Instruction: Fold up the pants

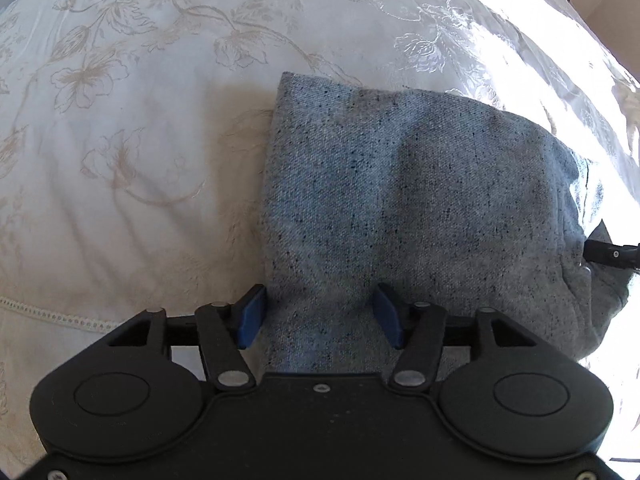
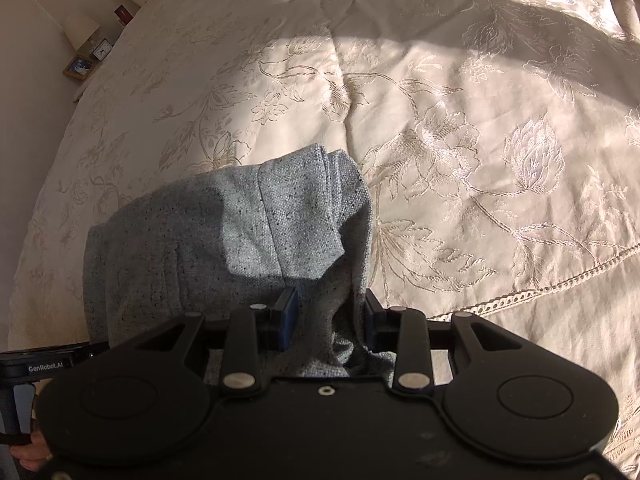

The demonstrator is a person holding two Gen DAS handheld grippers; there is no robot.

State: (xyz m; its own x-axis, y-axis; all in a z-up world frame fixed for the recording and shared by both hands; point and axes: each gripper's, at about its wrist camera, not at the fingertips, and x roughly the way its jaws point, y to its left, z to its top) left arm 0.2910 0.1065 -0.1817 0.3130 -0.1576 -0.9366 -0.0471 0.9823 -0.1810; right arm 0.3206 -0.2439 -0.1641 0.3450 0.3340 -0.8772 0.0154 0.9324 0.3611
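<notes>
Two handheld black grippers with blue pads work over one folded pair of grey speckled knit pants (image 1: 400,200) lying on a bed under a cream bedspread embroidered with flowers (image 1: 120,140). The pants sit as a compact folded bundle near the bedspread's lace-trimmed band (image 2: 520,288), which runs along the near part of the bed.

In the left wrist view, the left gripper (image 1: 320,316) points down at the near edge of the bundle. Its jaws stand spread wide, one pad just off the bundle's left edge and the other over the cloth, with fabric lying between them but neither pad pressing on it. At the right edge of that view a black part of the right gripper (image 1: 608,256) reaches in against the bundle's far side.

In the right wrist view, the right gripper (image 2: 330,320) has its jaws partly closed on a bunched fold of the pants, the cloth gathered and pinched between the two pads. A hemmed leg end lies on top of the bundle, partly sunlit.

At the lower left of that view the left gripper's body carries white lettering reading "GenRobot.AI" (image 2: 45,368), with a person's fingers (image 2: 28,446) under it. Beyond the bed's far left corner stand a lamp with a pale shade (image 2: 82,30), a small clock (image 2: 102,50) and a framed picture (image 2: 78,67).
</notes>
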